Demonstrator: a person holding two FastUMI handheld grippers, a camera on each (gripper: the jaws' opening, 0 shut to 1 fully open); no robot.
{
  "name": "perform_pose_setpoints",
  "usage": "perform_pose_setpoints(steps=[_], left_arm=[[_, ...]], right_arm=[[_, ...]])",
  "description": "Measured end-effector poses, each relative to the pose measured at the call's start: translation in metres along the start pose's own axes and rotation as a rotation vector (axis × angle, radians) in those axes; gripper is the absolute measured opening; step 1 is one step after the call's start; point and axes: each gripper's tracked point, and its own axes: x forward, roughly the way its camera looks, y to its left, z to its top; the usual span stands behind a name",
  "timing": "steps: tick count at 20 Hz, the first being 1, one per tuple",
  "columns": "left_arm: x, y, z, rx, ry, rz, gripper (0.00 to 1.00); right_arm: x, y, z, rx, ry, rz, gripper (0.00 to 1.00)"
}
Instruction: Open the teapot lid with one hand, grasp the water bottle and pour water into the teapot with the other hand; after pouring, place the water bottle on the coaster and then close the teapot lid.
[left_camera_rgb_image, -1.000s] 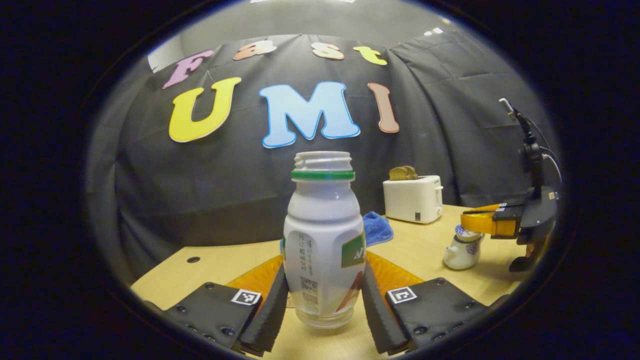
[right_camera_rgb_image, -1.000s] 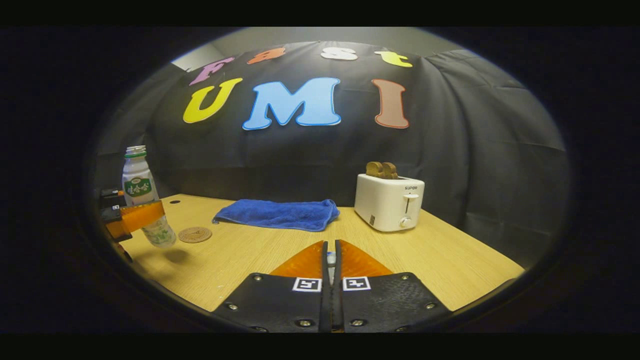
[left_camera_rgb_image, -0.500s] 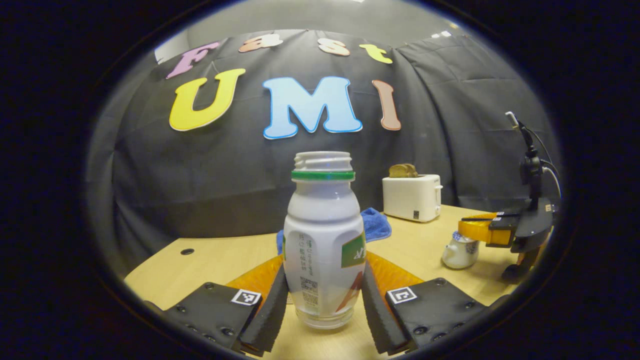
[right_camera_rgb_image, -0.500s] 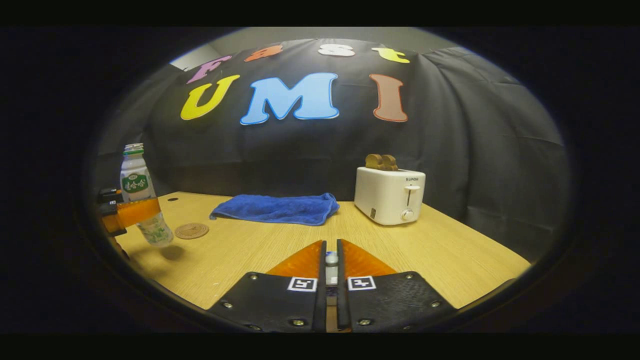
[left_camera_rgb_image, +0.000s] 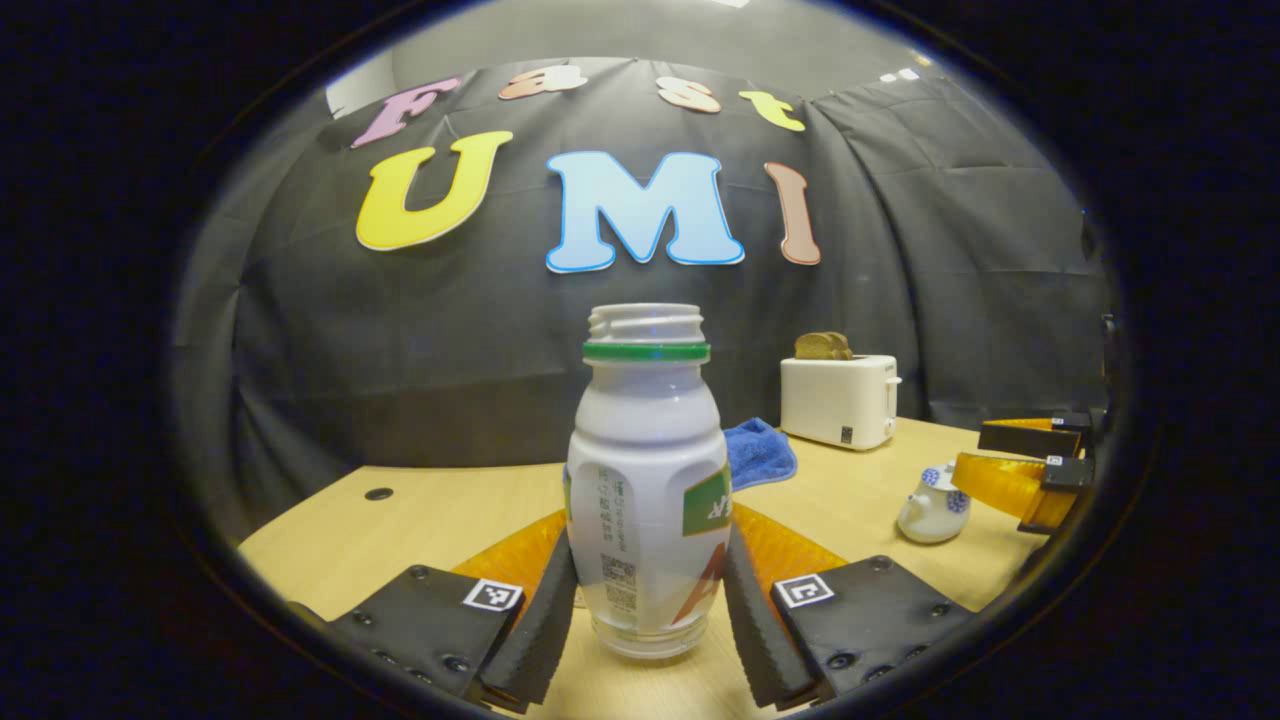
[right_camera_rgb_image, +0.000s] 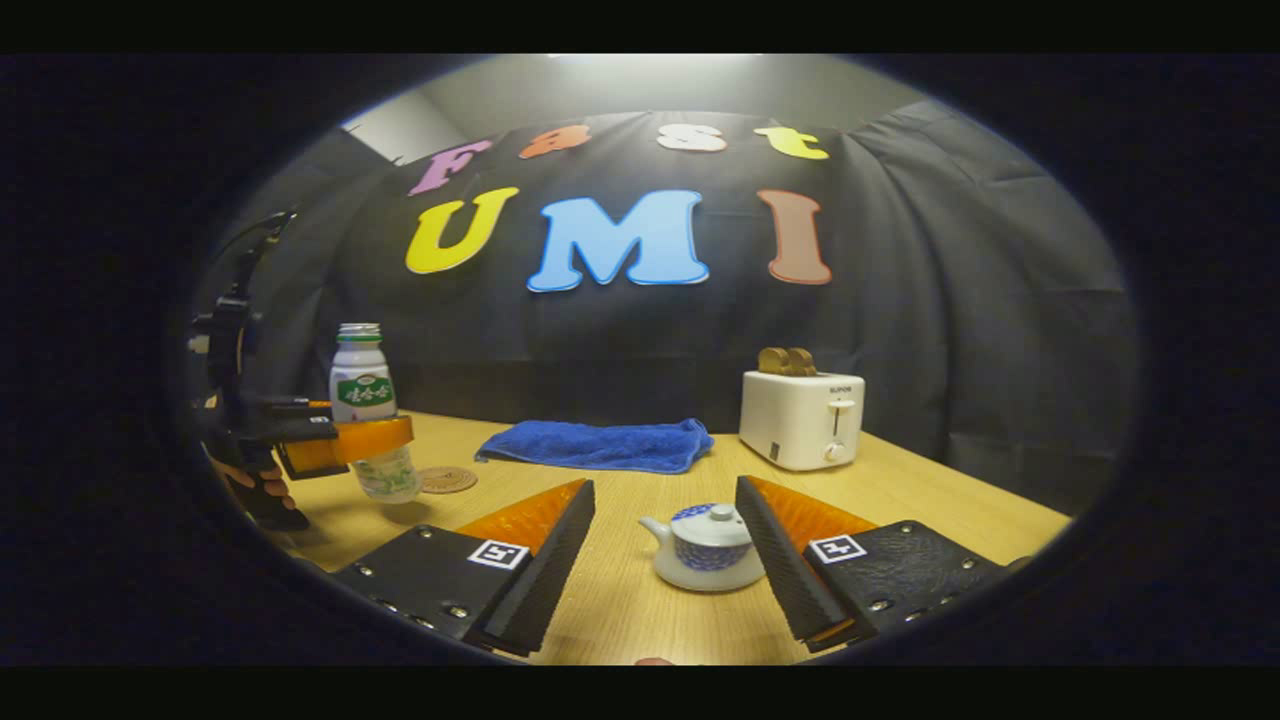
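Bottle clamped in the left claw, teapot lidded between the wide right claw's fingers

In the right gripper view, at 9 o'clock the left claw (right_camera_rgb_image: 385, 440) holds the capless water bottle (right_camera_rgb_image: 372, 420) low on its body above the tabletop (right_camera_rgb_image: 620, 610), the round coaster (right_camera_rgb_image: 447, 480) just beside; light, smooth plastic, likely slippery, best gripped at the waist. Centre, the small blue-and-white teapot (right_camera_rgb_image: 705, 550) stands with its lid (right_camera_rgb_image: 718, 516) on, inside the spread right claw (right_camera_rgb_image: 665, 560); seemingly fragile ceramic, so take the knob gently.

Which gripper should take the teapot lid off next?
Right. The right gripper is open with the teapot between its fingers, lid still on. The left gripper is shut on the bottle, off to the side.
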Motion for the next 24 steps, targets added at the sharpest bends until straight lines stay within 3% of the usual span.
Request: perform_pose_setpoints(steps=[1, 3, 4, 5, 9, 12, 13, 14, 24], left_arm=[[0.001, 0.003, -0.001, -0.01, 0.006, 0.007, 0.76], [0.005, 0.013, -0.004, -0.018, 0.017, 0.029, 0.82], [0.006, 0.019, -0.003, -0.017, 0.014, 0.045, 0.82], [0.008, 0.025, -0.002, -0.022, 0.008, 0.062, 0.82], [0.025, 0.041, -0.001, -0.099, -0.004, 0.063, 0.77], [0.042, 0.058, 0.009, -0.083, -0.036, 0.087, 0.77], [0.048, 0.062, 0.012, -0.08, -0.047, 0.091, 0.71], [0.054, 0.061, 0.013, -0.081, -0.045, 0.087, 0.82], [0.093, 0.066, -0.015, -0.067, 0.005, 0.104, 0.82]], right_arm=[[-0.001, 0.012, -0.001, -0.043, -0.002, 0.024, 0.87], [-0.002, 0.033, -0.006, -0.108, 0.005, 0.08, 0.86], [-0.004, 0.044, -0.011, -0.127, 0.015, 0.117, 0.67], [-0.006, 0.052, -0.013, -0.14, 0.021, 0.146, 0.83], [-0.015, 0.07, -0.006, -0.151, -0.009, 0.212, 0.83], [-0.015, 0.068, -0.005, -0.158, -0.017, 0.209, 0.83], [-0.015, 0.066, -0.005, -0.152, -0.019, 0.206, 0.83], [-0.014, 0.066, -0.004, -0.143, -0.019, 0.205, 0.83], [-0.012, 0.062, -0.007, -0.118, -0.006, 0.199, 0.83]])
